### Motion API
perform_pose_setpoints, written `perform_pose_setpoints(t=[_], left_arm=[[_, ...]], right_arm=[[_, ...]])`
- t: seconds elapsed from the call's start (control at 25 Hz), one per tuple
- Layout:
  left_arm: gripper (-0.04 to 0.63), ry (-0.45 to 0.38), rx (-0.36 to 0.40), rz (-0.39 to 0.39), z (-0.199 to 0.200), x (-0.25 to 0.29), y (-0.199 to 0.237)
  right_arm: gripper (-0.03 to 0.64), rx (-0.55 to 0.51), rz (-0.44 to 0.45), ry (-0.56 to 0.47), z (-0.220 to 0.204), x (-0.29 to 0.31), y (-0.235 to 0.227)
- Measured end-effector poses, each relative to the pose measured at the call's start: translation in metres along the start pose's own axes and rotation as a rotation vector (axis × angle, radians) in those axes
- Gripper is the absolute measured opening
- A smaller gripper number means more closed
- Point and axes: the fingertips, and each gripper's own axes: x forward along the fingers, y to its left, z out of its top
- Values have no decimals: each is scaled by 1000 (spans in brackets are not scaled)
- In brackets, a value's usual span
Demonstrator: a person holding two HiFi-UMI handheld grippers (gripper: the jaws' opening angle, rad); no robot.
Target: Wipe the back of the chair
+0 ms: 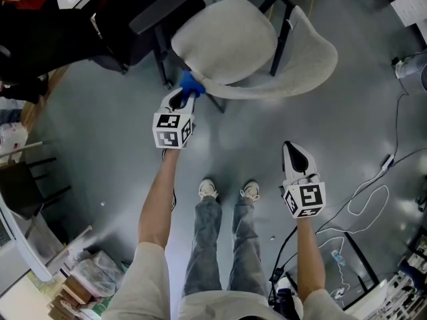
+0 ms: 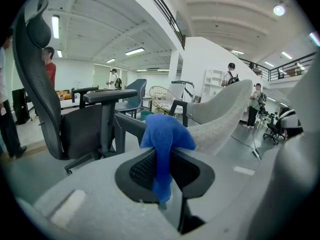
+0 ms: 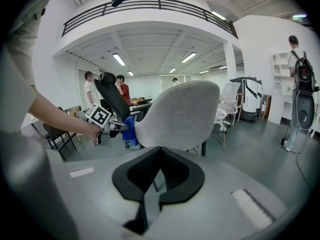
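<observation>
A light grey shell chair (image 1: 253,45) stands ahead of me, its curved back (image 3: 182,115) facing me. My left gripper (image 1: 185,97) is shut on a blue cloth (image 1: 191,83), which sits at the left edge of the chair's back, touching or nearly touching it. In the left gripper view the blue cloth (image 2: 165,144) hangs bunched from the jaws, with the chair's edge (image 2: 220,121) just beyond. My right gripper (image 1: 291,149) hovers lower right, away from the chair, jaws closed with nothing in them. The right gripper view shows the left gripper (image 3: 102,121) and the cloth (image 3: 129,130).
A black office chair (image 2: 60,109) stands to the left of the grey one. Cables (image 1: 367,199) trail over the floor at right. A dark table leg (image 1: 283,32) rises behind the chair. Clutter (image 1: 87,272) lies lower left. Several people stand in the distance.
</observation>
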Motion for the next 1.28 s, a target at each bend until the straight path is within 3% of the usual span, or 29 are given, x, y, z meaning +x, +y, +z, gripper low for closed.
perform_pose_setpoints(t=[1.28], left_arm=[[58, -84, -40, -135, 17, 4, -174]], right_arm=[[2, 29, -25, -48, -1, -18, -2]])
